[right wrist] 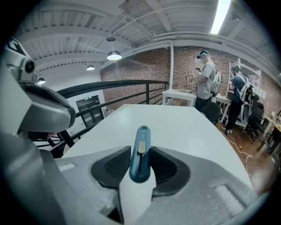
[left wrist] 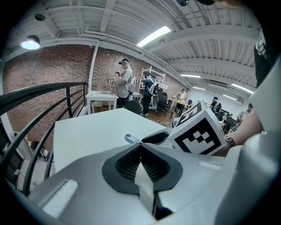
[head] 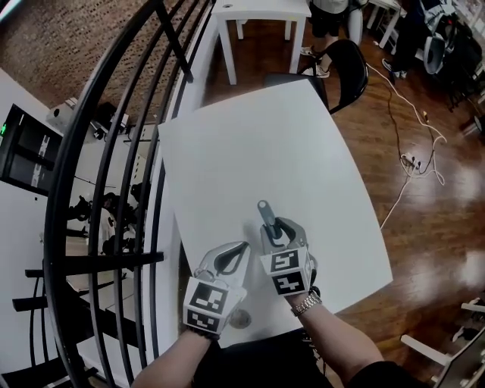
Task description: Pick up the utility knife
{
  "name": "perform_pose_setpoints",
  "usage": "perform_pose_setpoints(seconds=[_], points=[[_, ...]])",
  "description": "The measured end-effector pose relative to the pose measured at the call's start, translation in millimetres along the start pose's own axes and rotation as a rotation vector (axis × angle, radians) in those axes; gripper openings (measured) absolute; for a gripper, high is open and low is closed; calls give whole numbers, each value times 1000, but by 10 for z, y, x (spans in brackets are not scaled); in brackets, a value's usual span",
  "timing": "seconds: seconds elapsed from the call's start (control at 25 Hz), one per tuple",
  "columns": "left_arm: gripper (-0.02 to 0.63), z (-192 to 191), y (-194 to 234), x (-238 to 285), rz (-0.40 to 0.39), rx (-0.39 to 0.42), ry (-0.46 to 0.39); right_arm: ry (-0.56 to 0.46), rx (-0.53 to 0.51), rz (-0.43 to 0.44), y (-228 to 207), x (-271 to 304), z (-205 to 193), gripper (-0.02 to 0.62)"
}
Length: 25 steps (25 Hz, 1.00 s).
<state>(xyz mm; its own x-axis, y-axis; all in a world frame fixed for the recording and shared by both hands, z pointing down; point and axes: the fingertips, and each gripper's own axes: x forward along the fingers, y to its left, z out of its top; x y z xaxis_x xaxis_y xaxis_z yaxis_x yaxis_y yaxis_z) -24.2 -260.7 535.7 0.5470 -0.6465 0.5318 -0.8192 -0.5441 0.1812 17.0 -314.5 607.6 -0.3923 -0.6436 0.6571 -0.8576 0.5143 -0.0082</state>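
A blue-grey utility knife (right wrist: 140, 154) with a pale slider sits clamped between the dark pads of my right gripper (right wrist: 140, 165), its tip pointing away from me over the white table (right wrist: 175, 118). In the head view the same utility knife (head: 267, 220) sticks out ahead of the right gripper (head: 279, 233) near the table's front edge. Just to its left, my left gripper (head: 232, 256) is shut with nothing in it. In the left gripper view its pads (left wrist: 151, 165) meet at the tips of the left gripper (left wrist: 141, 151), and the right gripper's marker cube (left wrist: 197, 132) shows close by.
The white table (head: 258, 151) stands beside a black metal railing (head: 114, 151) on the left. A black chair (head: 341, 64) and a second white table (head: 261, 15) stand beyond it. A white cable (head: 413, 144) lies on the wooden floor at right. People stand at the far end of the room.
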Motion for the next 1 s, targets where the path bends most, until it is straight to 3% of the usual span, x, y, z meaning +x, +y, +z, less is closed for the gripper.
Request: perform_pose_setpoints(seconds=[1.0], points=[[17, 415, -588, -1234, -90, 159, -193, -207, -34, -153, 581, -1678, 492, 133]])
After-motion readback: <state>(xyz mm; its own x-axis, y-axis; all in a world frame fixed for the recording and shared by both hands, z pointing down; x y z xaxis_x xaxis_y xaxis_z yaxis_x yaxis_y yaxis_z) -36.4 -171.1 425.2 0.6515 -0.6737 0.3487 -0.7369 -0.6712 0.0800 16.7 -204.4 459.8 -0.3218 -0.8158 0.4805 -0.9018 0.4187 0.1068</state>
